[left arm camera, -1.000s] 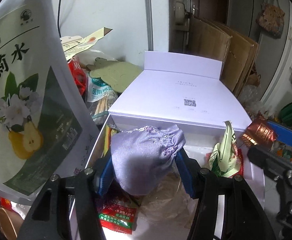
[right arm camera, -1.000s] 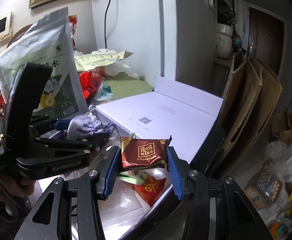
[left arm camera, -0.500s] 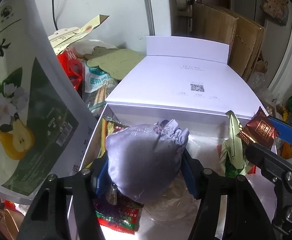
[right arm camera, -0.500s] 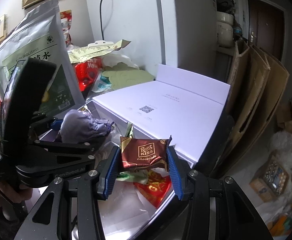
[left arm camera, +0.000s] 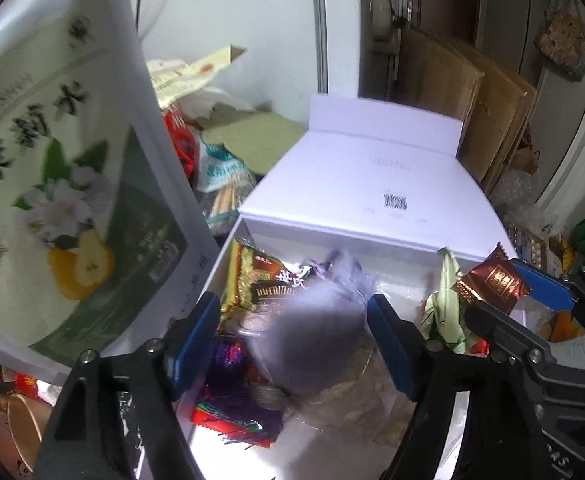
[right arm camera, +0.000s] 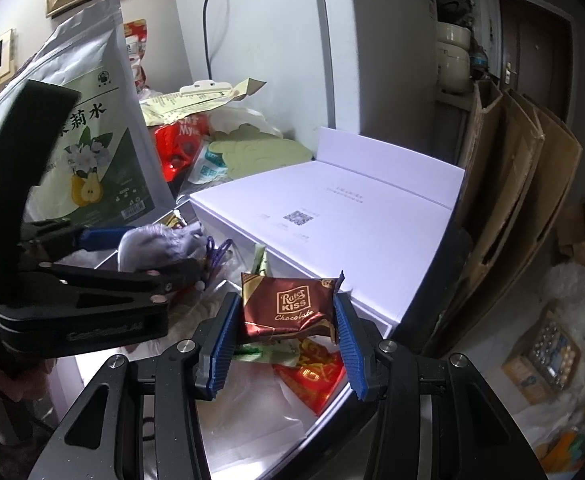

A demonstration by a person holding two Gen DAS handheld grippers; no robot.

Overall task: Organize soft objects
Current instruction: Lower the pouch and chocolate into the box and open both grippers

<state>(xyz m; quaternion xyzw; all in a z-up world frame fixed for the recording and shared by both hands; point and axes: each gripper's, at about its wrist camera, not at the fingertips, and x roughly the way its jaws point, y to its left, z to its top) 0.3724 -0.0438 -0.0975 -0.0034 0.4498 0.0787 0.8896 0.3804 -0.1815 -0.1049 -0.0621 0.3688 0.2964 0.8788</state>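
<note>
The left gripper (left arm camera: 292,332) is opening; its blue pads are spread wide of the lilac pouch (left arm camera: 316,320), which is blurred and seems to be dropping, no longer pressed, into the white box (left arm camera: 352,240); contact on the far side cannot be judged through the blur. The chocolate packet (right arm camera: 290,308) is pinched flat between the pads of the right gripper (right arm camera: 286,344), above the box's near corner. A snag is possible; the pouch's cord (right arm camera: 218,250) could be caught on a finger as the left gripper is lifted. The packet, held close to the rim, could be dropped outside if released early.
</note>
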